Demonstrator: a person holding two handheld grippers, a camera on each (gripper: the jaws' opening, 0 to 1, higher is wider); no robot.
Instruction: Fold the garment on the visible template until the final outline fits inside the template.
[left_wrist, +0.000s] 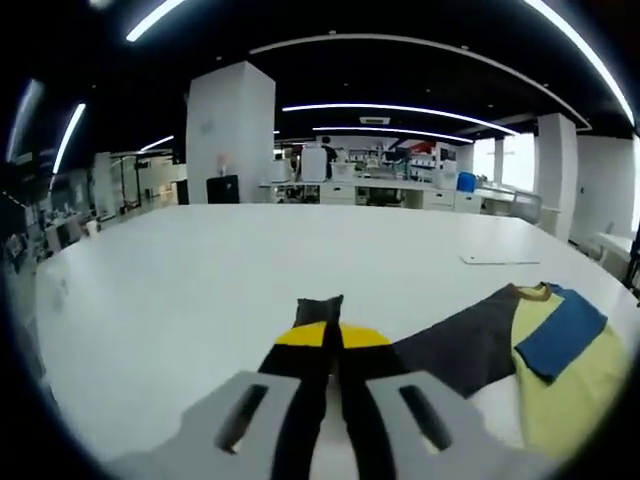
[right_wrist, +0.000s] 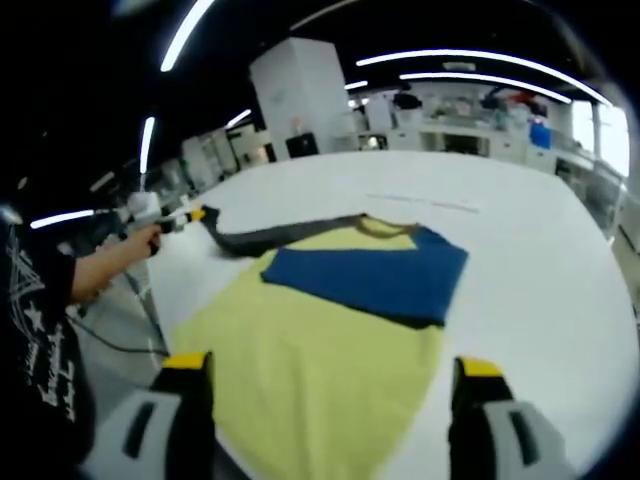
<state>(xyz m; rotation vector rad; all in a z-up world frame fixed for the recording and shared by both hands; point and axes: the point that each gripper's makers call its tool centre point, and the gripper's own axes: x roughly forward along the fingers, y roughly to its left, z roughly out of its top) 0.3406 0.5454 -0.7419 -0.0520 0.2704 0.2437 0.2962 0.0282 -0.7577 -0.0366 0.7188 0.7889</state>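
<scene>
Left tongs (left_wrist: 331, 345) clamp dark sleeve (left_wrist: 320, 310); right tongs (right_wrist: 330, 375) wide, empty over yellow cloth (right_wrist: 300, 370).

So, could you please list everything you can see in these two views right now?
Garment: one, yellow body, a blue sleeve folded across the chest, a dark grey sleeve stretched out sideways; flat on the table.
Table: one, white, large; under the garment.
Flat pale sheet: one, white; on the table beyond the garment.
Pillar: one, white; behind the table.
Left gripper: one, black fingers with yellow bands, shut on the dark grey sleeve's end.
Right gripper: one, yellow-tipped fingers, open above the yellow body.
Person's hand: one; holding the left gripper at the table's edge.
</scene>
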